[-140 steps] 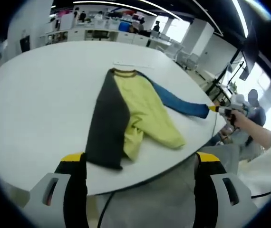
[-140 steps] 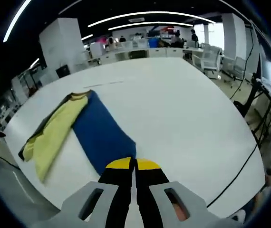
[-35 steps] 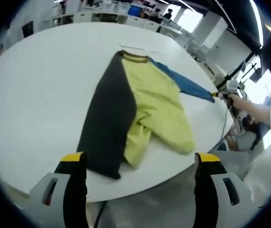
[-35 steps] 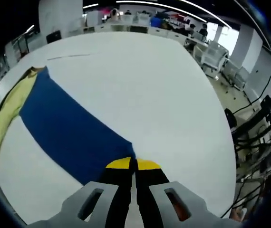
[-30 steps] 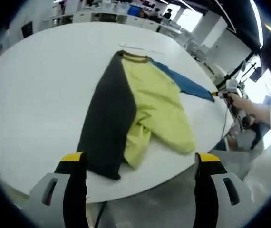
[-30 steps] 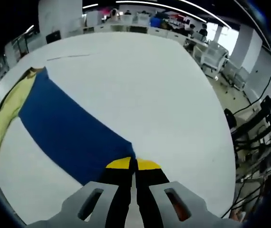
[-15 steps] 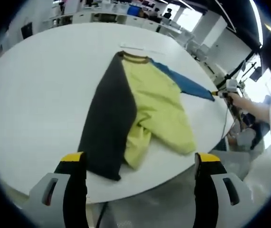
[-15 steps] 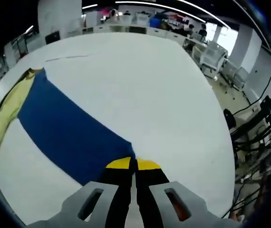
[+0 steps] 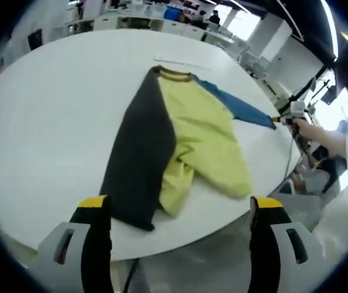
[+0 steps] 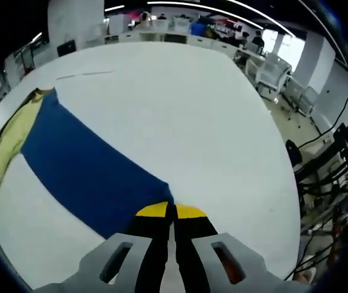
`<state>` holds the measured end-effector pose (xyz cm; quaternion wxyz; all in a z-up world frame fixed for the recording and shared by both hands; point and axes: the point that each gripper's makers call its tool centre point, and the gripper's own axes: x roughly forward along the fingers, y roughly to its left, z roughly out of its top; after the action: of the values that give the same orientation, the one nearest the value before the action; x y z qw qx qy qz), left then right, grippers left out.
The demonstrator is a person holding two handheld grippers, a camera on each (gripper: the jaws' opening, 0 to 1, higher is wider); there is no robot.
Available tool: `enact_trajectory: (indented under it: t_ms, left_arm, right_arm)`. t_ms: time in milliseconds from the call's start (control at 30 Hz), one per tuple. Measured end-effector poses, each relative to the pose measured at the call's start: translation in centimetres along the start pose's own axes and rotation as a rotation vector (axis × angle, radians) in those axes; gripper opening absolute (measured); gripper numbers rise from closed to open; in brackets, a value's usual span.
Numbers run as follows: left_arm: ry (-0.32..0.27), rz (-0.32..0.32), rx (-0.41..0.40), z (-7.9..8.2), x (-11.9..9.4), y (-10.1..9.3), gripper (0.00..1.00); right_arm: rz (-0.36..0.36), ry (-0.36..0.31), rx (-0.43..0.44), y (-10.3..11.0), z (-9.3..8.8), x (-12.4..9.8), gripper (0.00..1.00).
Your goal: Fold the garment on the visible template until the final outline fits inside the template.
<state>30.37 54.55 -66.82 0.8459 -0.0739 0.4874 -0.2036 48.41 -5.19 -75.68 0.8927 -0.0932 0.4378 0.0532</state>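
Left gripper view: the left gripper (image 9: 180,213) is held above the near edge of a large white table (image 9: 46,116), jaws spread wide with nothing between them. A long-sleeved shirt (image 9: 174,140) lies on the tabletop ahead of it, yellow body in the middle with a brown collar (image 9: 173,74) at the far end. Its dark grey sleeve (image 9: 140,152) is laid straight along one side of the body, its end nearest the gripper. The blue sleeve (image 9: 235,105) stretches out from the opposite shoulder toward the table edge. There the right gripper (image 9: 278,119), in a person's hand (image 9: 305,129), pinches the cuff.

Right gripper view: the right gripper's (image 10: 173,210) yellow-tipped jaws are pressed together on the end of the blue sleeve (image 10: 82,174), which runs flat across the white table (image 10: 210,122) back to the yellow body (image 10: 6,152) at the far left. A thin pale line (image 10: 85,74) lies on the tabletop beyond the shirt; no template outline can be made out. Office desks and chairs stand past the table.
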Motion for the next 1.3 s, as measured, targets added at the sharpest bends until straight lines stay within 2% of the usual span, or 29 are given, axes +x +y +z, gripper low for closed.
enact_trajectory:
  t_ms: [233, 333, 467, 800, 1100, 1300]
  left_arm:
    - [0.000, -0.002, 0.000, 0.0, 0.0, 0.0, 0.91]
    - [0.000, -0.002, 0.001, 0.1, 0.0, 0.0, 0.91]
    - [-0.005, -0.005, 0.004, 0.3, 0.0, -0.1, 0.91]
    - [-0.028, -0.022, 0.014, 0.7, -0.2, -0.6, 0.91]
    - [-0.047, -0.033, 0.029, 0.6, -0.9, -0.8, 0.91]
    - [-0.061, -0.036, 0.036, 0.6, -1.6, -0.7, 0.91]
  right_arm:
    - [-0.015, -0.013, 0.000, 0.2, -0.1, -0.6, 0.03]
    - [-0.024, -0.020, -0.001, 0.1, 0.1, -0.8, 0.08]
    - [-0.035, -0.025, -0.008, -0.5, 0.3, -0.9, 0.07]
    - [-0.057, -0.060, -0.022, -0.2, 0.9, -3.8, 0.09]
    - [-0.051, -0.097, 0.010, 1.3, 1.0, -5.8, 0.25]
    - [-0.033, -0.114, 0.017, 3.0, 1.0, -6.9, 0.28]
